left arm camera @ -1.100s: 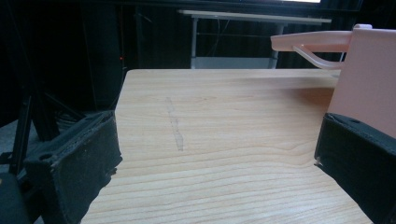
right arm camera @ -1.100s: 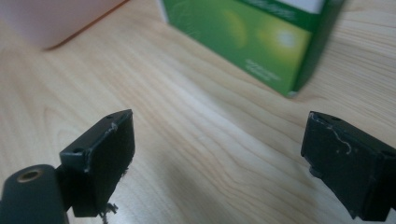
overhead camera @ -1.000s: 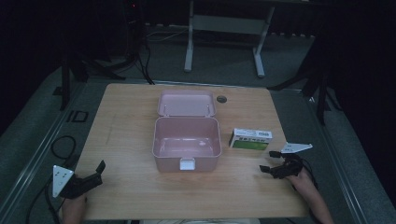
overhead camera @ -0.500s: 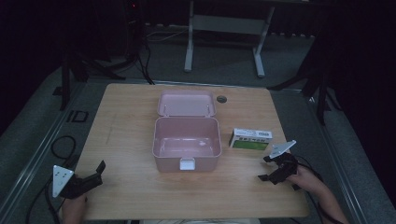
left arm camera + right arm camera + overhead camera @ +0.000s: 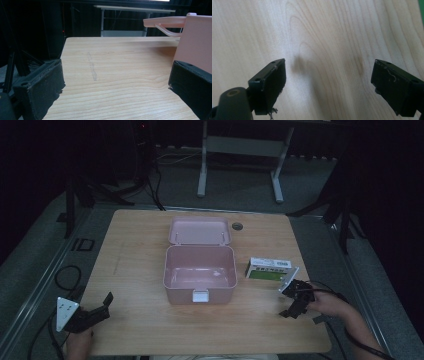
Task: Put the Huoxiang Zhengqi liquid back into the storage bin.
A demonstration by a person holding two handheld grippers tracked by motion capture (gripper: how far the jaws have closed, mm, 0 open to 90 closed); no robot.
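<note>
Now right gripper (image 5: 294, 307) near table (image 5: 140, 250) edge, jaws wide.

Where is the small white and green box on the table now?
In the high view, the small white and green box lies on the table's right half, just right of the open pink container and just beyond the right claw.

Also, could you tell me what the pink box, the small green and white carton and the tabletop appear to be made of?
The pink box looks like moulded plastic: uniform colour, smooth matte walls, rounded corners, a white clasp. The carton seems to be printed cardboard, with crisp folded edges. The tabletop shows light wood grain; whether solid wood or laminate, I cannot tell.
</note>
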